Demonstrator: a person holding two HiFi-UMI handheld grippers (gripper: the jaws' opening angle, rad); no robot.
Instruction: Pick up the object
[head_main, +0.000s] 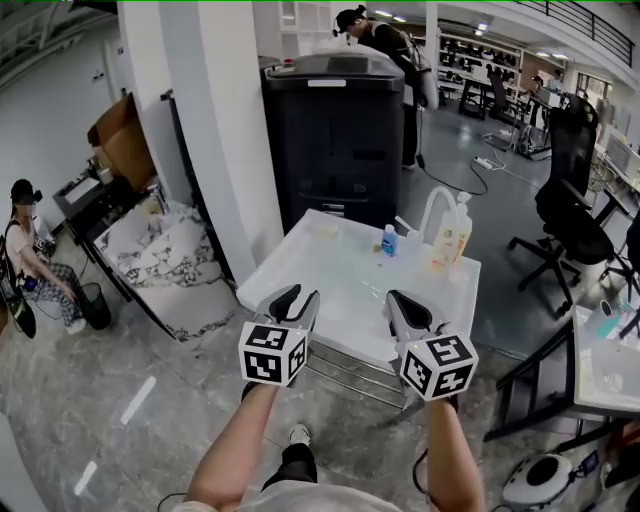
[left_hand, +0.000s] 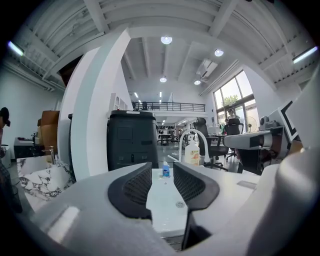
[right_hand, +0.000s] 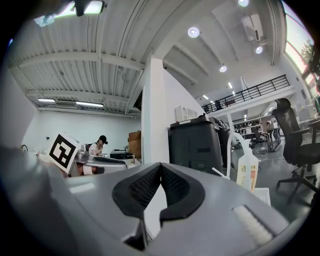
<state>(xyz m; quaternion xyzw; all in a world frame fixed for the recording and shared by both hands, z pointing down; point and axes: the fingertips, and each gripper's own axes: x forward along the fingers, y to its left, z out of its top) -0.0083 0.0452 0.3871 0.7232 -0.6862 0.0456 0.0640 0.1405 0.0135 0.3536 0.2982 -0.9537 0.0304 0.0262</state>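
Small bottle (head_main: 389, 240) stood upright on far part of white table (head_main: 330, 275), well ahead of both grippers. L gripper (head_main: 298, 298): jaws apart, nothing btw. them, small bottle centred in the gap in its own view. R gripper (head_main: 405, 303): jaws together, empty, approx. as near. Big pump bottle (head_main: 452, 236) stood just right of small bottle. No obstacle seen on approach line.

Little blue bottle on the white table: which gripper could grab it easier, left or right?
Probably the left gripper. Its jaws stand apart, and in its own view the small blue bottle lines up with the gap between them, though far off. The right gripper has its jaws together.
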